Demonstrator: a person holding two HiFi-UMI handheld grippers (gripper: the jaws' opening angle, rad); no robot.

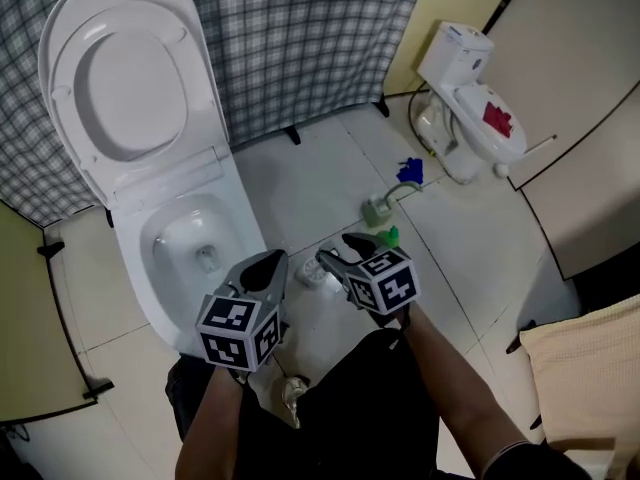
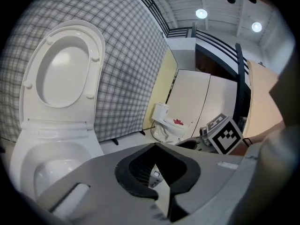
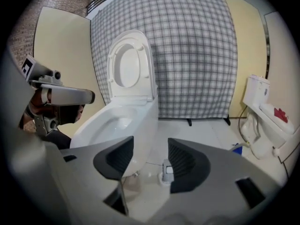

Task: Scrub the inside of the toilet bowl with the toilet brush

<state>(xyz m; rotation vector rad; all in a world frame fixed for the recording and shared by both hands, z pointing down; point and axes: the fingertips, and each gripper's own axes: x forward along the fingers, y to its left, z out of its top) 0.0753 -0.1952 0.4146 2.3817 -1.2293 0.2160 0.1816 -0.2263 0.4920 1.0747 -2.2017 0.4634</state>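
The white toilet (image 1: 160, 268) stands at the left with its lid (image 1: 125, 78) up and its bowl (image 3: 112, 121) bare. A small white and grey upright thing (image 1: 316, 273), perhaps the brush in its holder, stands on the floor tiles beside the bowl. My right gripper (image 1: 340, 251) hangs open just above it. In the right gripper view this thing (image 3: 167, 171) shows low in the gap between the pads, untouched. My left gripper (image 1: 268, 266) is shut and empty over the bowl's front right rim; its pads (image 2: 136, 170) leave only an oval hole.
A pale green base (image 1: 377, 209) with a blue-headed stem (image 1: 409, 171) stands on the floor beyond my right gripper, and a green cap (image 1: 390, 236) is next to it. A small second toilet (image 1: 470, 118) stands at the back right. A checked curtain (image 1: 300, 38) hangs behind.
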